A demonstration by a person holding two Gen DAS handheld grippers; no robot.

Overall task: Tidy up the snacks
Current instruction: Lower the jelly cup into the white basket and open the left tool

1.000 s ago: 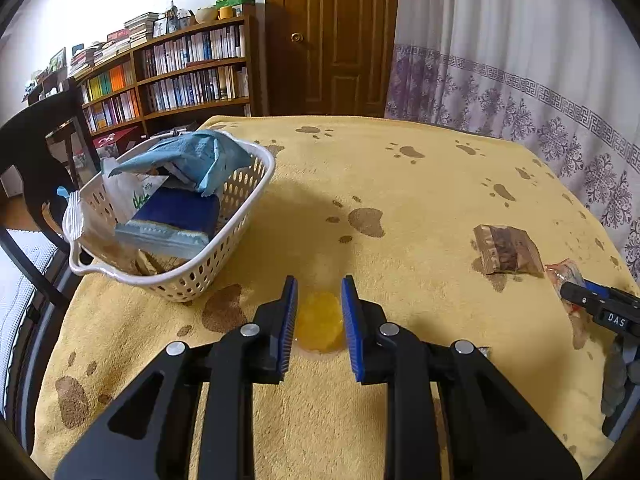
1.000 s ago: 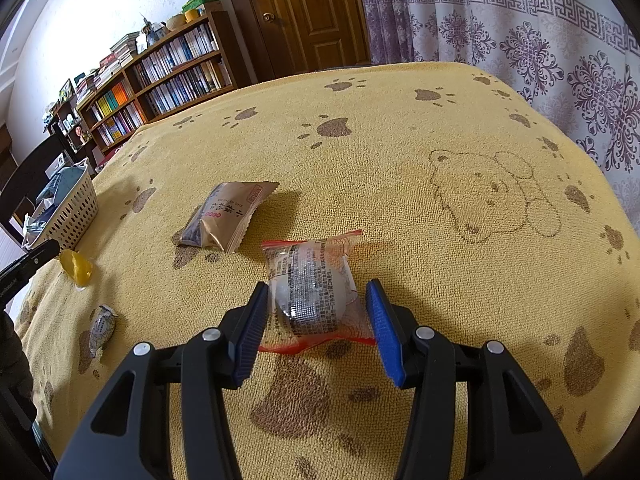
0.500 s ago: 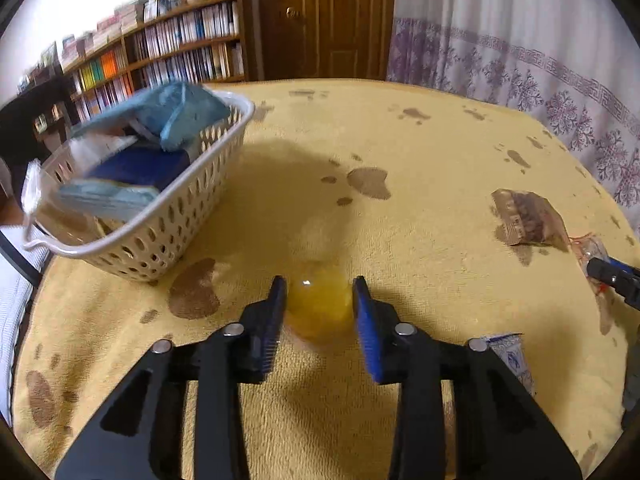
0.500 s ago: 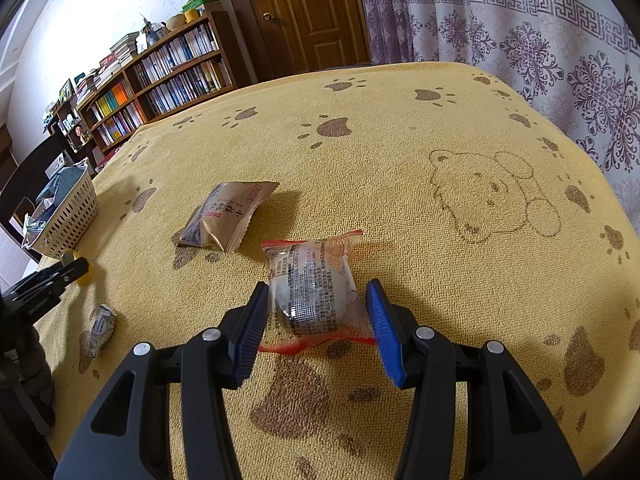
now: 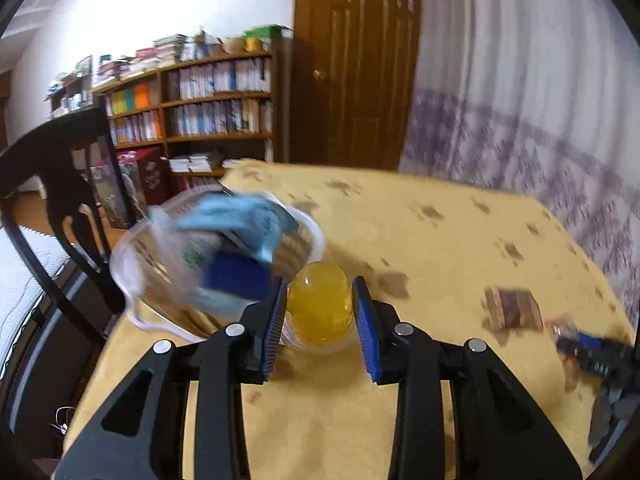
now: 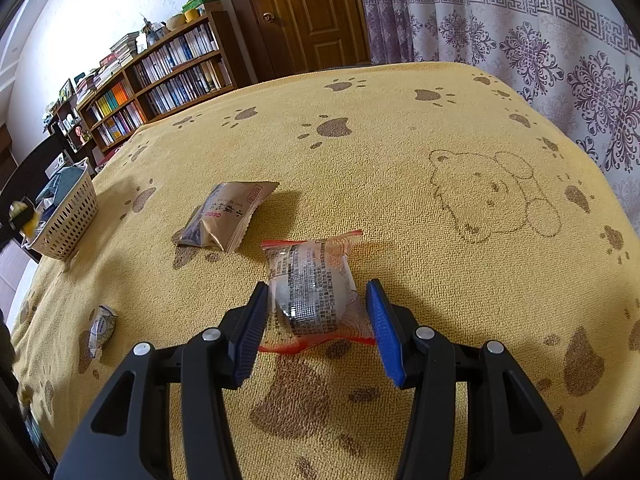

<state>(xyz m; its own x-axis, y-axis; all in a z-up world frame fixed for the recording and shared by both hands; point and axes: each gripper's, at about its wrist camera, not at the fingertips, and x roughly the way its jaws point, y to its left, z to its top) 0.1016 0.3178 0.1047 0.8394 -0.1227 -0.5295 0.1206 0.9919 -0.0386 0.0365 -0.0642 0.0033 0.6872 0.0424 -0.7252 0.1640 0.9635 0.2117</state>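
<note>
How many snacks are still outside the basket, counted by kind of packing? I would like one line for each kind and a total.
Yellow jelly cup, held by the left gripper: 1
Brown packet: 1
Clear red-edged packet between the right gripper fingers: 1
Small white wrapped sweet: 1
Total: 4

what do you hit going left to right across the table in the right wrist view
white basket → small wrapped candy → brown snack packet → clear red-edged packet between the right tongs → bear outline on the cloth
</note>
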